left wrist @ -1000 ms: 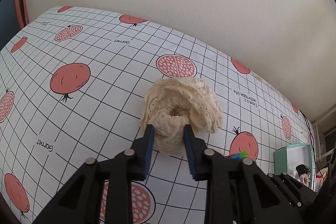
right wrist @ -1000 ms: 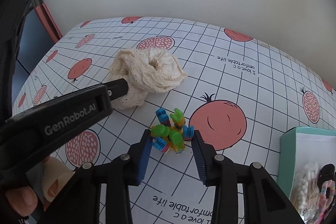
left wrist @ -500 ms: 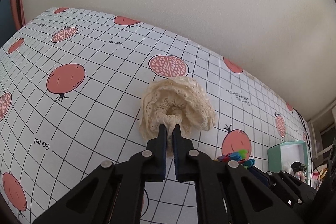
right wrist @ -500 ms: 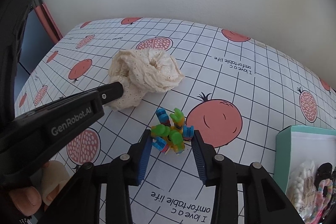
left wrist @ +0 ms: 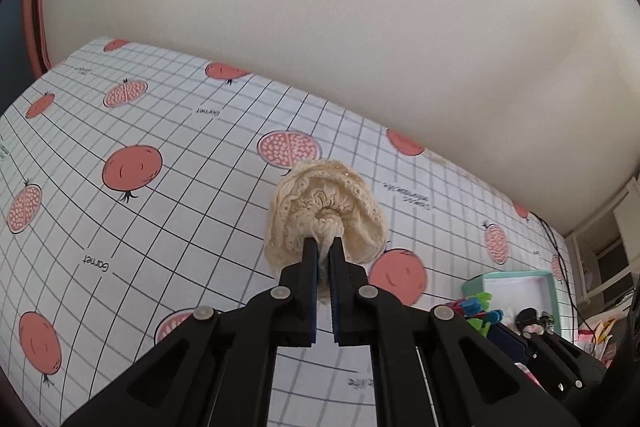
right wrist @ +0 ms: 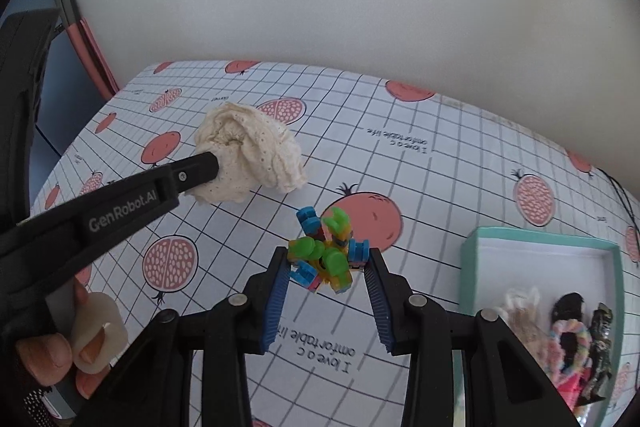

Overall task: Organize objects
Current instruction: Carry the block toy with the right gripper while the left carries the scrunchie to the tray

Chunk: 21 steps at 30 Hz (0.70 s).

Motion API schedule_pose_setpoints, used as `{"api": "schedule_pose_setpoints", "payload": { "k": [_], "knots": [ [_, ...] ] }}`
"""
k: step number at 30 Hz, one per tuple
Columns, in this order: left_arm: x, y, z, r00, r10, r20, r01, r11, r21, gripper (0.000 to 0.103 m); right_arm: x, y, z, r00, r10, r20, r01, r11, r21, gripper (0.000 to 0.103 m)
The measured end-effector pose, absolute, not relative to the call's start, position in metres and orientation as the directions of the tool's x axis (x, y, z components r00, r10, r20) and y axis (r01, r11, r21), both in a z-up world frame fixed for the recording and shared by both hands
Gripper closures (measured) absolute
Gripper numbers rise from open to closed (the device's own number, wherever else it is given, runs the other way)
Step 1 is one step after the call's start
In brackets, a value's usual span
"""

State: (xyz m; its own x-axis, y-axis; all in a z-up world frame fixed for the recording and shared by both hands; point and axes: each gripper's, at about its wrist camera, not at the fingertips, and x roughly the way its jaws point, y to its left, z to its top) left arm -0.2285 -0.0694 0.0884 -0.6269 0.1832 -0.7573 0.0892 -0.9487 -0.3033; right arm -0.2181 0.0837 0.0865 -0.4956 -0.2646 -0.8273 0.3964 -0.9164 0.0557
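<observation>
My left gripper (left wrist: 323, 247) is shut on a cream lace scrunchie (left wrist: 326, 205), which hangs from its tips above the table. The right wrist view shows the same scrunchie (right wrist: 256, 151) lifted at the end of the left gripper's finger (right wrist: 200, 167). My right gripper (right wrist: 327, 259) is shut on a bunch of small plastic hair clips (right wrist: 326, 251) in green, blue, yellow and red, held above the cloth. In the left wrist view the clips (left wrist: 474, 309) show at the lower right.
A checked tablecloth (right wrist: 440, 187) with red pomegranate prints covers the table against a pale wall. A teal box (right wrist: 540, 239) at the right holds several hair ties and scrunchies (right wrist: 568, 339). A person's hand (right wrist: 52, 351) grips the left tool's handle.
The left jaws shut on the scrunchie's gathered middle and lifted it off the cloth. The right gripper rose with the clips between its pads; the table now sits lower in both views.
</observation>
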Motion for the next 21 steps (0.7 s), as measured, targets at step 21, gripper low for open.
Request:
{"api": "schedule_pose_setpoints", "payload": {
  "k": [21],
  "knots": [
    [-0.144,0.013,0.195,-0.721,0.192,-0.666,-0.049,-0.972,-0.228,0.098,-0.151,0.191,0.167,-0.609,-0.249,-0.753,0.282,-0.955,0.088,0.062]
  ]
}}
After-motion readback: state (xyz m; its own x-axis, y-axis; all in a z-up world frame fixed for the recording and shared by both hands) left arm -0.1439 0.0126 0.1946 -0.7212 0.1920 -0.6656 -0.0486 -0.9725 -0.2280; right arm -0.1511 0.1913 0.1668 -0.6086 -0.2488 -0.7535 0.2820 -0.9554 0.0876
